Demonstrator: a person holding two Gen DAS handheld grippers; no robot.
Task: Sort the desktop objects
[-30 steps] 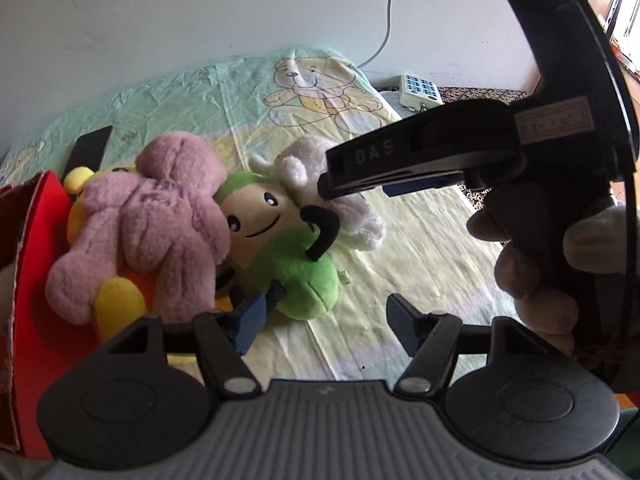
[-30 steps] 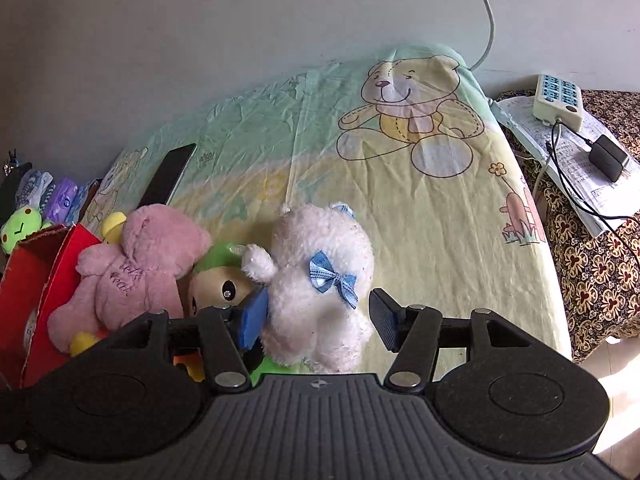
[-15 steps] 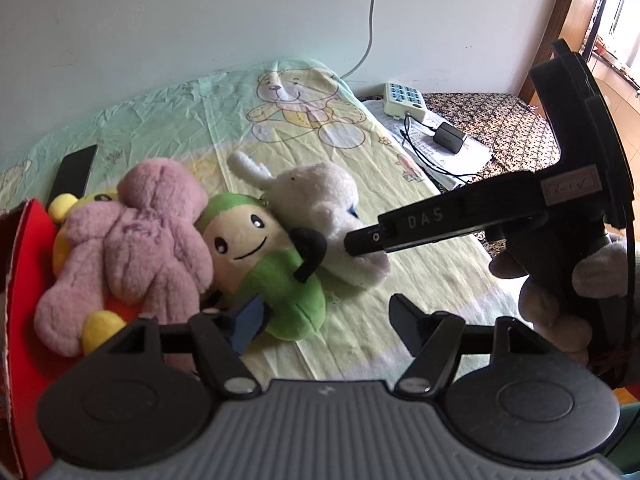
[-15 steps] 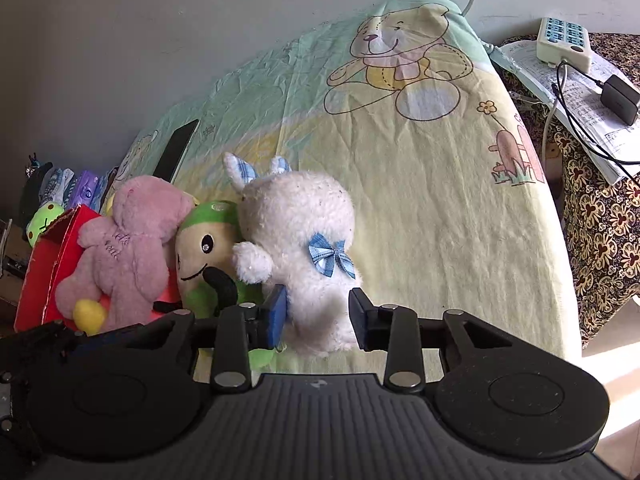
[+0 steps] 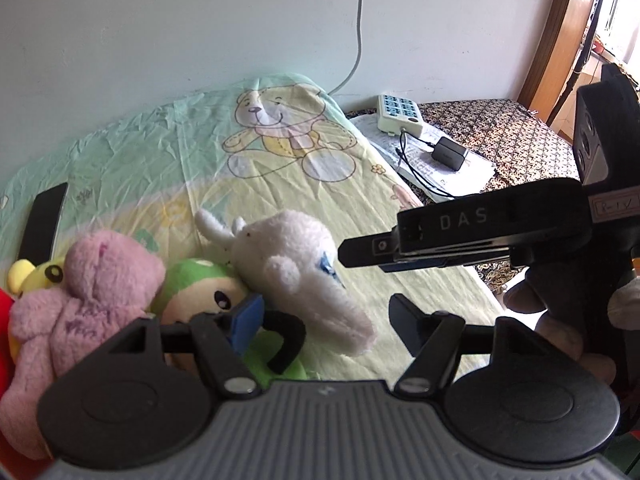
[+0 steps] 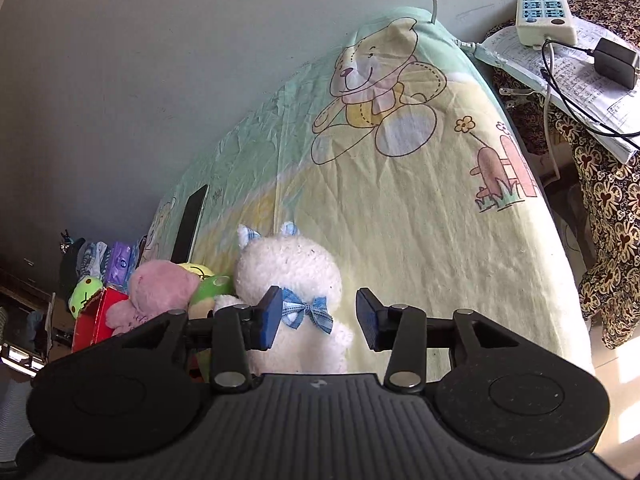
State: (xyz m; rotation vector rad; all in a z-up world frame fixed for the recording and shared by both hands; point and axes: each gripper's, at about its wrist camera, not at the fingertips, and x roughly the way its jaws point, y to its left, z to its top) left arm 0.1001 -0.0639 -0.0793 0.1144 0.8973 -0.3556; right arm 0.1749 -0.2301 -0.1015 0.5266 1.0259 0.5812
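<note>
— Jaws on the right gripper (image 6: 318,320)?
— Spread, either side of the white plush (image 6: 294,280), low centre of my right view; contact I cannot tell.
— And my left gripper (image 5: 326,320)?
— Spread too, gripping nothing, over the green plush (image 5: 200,292) beside the pink plush (image 5: 92,300), lower left.

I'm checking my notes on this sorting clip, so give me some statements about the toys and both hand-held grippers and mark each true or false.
1. The white plush wears a blue bow. True.
2. The right hand-held gripper is shut on the white plush. False: its jaws stand open.
3. The pink plush lies right of the white plush. False: left.
4. The left hand-held gripper is open. True.
</note>
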